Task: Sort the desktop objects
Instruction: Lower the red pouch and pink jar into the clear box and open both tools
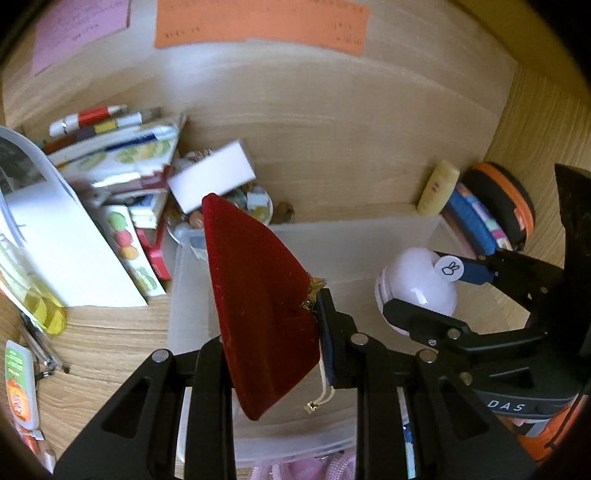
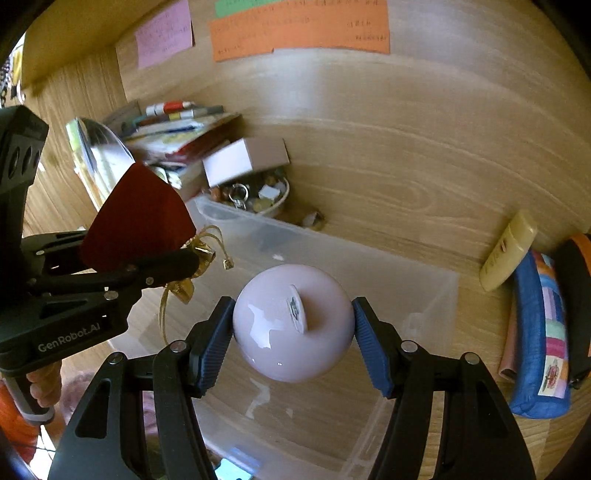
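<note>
Both grippers are loaded. My left gripper point(image 1: 280, 332) is clamped on a red velvet pouch point(image 1: 258, 302); its fingers stand nearly together, pinching the gathered neck where gold trim and a cord with a small metal end hang loose. The pouch stands up from the jaws, its broad end pointing away from me. My right gripper point(image 2: 293, 325) is closed on a round, glossy, pale pink container point(image 2: 291, 321), one blue ribbed pad point(image 2: 218, 343) pressed against each side; a small flat tab rises from the container's top.

Both items hang above a clear plastic bin point(image 2: 406, 295) that sits on the wooden desk point(image 2: 406, 166). I cannot tell whether either item touches the bin. The two grippers are side by side, pouch to the left of the container.

Behind the bin's far left corner sits a shallow bowl point(image 2: 280, 199) of small trinkets, with a white box point(image 2: 240, 162) tilted over it. Further left lies a stack of books and papers point(image 1: 110, 166). To the right of the bin, a cream tube point(image 2: 509, 251) leans against the back panel, beside a blue patterned pencil case point(image 2: 539, 332). An orange sheet point(image 2: 295, 29) and a pink sheet point(image 2: 162, 37) are stuck on the back panel.
</note>
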### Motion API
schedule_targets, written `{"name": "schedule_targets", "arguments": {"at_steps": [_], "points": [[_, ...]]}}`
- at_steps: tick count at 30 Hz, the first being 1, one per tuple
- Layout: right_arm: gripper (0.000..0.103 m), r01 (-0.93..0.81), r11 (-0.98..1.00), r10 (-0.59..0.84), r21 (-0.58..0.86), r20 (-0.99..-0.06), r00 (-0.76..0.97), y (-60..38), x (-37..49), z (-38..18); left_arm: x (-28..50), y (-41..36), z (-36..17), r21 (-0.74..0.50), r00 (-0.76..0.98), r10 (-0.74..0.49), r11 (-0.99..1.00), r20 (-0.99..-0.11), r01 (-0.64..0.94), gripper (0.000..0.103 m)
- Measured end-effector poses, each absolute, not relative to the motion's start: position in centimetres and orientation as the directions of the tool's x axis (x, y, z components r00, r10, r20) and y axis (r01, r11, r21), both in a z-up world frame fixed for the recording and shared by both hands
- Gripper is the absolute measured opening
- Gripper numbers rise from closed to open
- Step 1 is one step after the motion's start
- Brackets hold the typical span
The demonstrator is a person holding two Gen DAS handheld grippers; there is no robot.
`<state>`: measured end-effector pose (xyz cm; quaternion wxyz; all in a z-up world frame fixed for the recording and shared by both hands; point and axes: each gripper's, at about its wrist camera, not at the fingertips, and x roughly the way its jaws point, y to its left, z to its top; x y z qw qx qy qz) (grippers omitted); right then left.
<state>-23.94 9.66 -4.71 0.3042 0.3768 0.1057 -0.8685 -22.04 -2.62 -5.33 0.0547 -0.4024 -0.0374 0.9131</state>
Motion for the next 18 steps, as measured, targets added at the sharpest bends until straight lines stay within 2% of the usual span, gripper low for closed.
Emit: {"name": "schedule_targets", "arguments": {"at_steps": [6, 18], "points": [[0.06, 0.599, -0.798, -0.431, 0.057, -0.75, -0.502, 9.8, -24.5, -6.1, -22.8, -1.9, -6.8, -0.098, -0.616, 0.131, -0.991, -0.777, -0.087, 0.023], [0.06, 0.616, -0.788, -0.379, -0.011, -0.779, -0.499, 8.5, -23.9, -7.5, -23.7, -1.9, -8.6, -0.074, -0.531, 0.103, -0.994, -0.841, -0.076, 0.024]]}}
